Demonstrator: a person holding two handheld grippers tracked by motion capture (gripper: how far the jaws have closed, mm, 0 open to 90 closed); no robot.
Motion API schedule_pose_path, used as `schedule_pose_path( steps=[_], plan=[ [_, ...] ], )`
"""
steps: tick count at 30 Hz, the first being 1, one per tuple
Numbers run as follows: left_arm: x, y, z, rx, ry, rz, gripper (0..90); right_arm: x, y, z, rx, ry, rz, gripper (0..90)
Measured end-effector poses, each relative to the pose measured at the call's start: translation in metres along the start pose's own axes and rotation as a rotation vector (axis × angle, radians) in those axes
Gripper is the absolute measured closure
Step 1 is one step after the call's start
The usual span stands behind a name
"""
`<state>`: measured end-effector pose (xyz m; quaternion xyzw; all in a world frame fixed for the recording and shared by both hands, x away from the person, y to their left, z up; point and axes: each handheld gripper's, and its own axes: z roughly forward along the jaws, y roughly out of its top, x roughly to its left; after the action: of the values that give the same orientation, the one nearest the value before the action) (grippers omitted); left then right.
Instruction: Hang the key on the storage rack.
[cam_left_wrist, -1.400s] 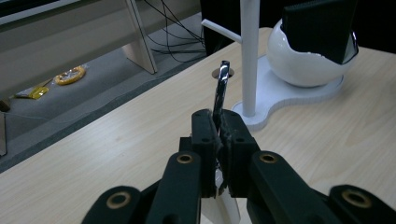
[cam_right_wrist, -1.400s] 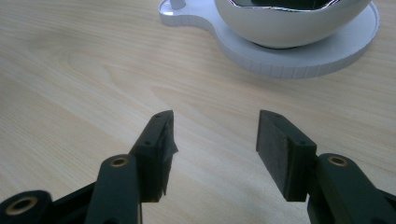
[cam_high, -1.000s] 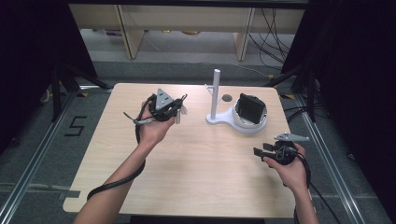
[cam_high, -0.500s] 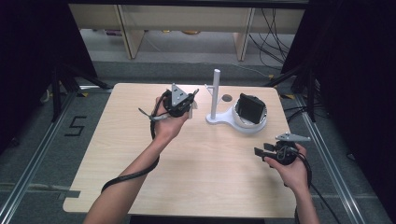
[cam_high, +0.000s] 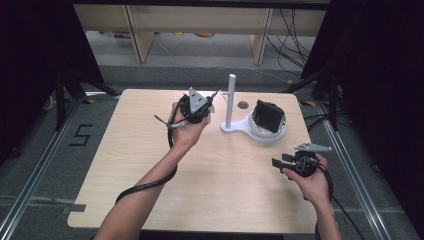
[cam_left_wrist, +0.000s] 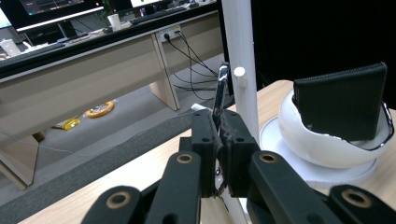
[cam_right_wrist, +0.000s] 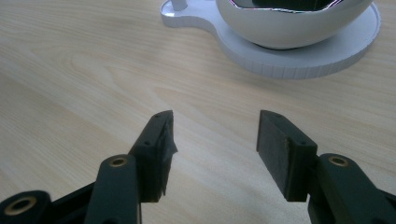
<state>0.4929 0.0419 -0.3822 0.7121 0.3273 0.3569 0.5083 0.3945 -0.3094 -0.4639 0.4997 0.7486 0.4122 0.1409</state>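
My left gripper (cam_high: 210, 104) (cam_left_wrist: 218, 140) hangs above the table's far middle, shut on a thin shiny metal piece (cam_left_wrist: 220, 88) that sticks up between the pads. Just beyond it rises a white post (cam_high: 231, 100) (cam_left_wrist: 240, 51) with a small side peg (cam_left_wrist: 239, 72). The post shares a white base (cam_high: 235, 129) with a white bowl (cam_high: 274, 134) (cam_left_wrist: 322, 144), and in the bowl leans a black ribbed square object (cam_high: 267, 116) (cam_left_wrist: 343, 105). My right gripper (cam_high: 277, 162) (cam_right_wrist: 215, 140) rests low at the near right, open, with bare wood between its pads.
A small dark round spot (cam_high: 243, 105) lies on the table behind the base. The wooden table (cam_high: 125, 165) stands among dark frames, with a floor marking (cam_high: 80, 135) to its left. Desks and cables (cam_left_wrist: 187, 46) lie beyond the far edge.
My left hand has carried its gripper rightward, from left of the stand to right beside the white post. The right hand has not moved.
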Motion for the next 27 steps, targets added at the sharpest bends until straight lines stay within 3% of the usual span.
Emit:
schedule_pose_path(
  steps=[8, 10, 13, 17, 26, 27],
  plan=[
    [-0.009, 0.005, 0.009, -0.006, 0.026, 0.018, 85.0, 0.001, 0.000, 0.000, 0.005, 0.003, 0.004, 47.3],
    [-0.011, 0.006, 0.011, -0.008, 0.028, 0.028, 85.0, -0.003, 0.001, -0.002, 0.011, -0.016, -0.034, 47.3],
    [-0.012, 0.006, 0.012, -0.006, 0.033, 0.034, 85.0, -0.003, 0.001, -0.003, 0.007, -0.015, -0.040, 47.3],
    [-0.014, 0.005, 0.014, -0.005, 0.041, 0.041, 85.0, -0.003, 0.001, -0.002, 0.007, -0.010, -0.038, 47.3],
    [-0.022, 0.007, 0.015, -0.012, 0.063, 0.102, 84.9, -0.003, 0.000, 0.000, 0.008, -0.004, -0.032, 47.2],
    [-0.023, 0.007, 0.015, -0.018, 0.063, 0.104, 84.9, -0.001, 0.000, 0.000, 0.001, -0.003, -0.010, 47.2]
  ],
)
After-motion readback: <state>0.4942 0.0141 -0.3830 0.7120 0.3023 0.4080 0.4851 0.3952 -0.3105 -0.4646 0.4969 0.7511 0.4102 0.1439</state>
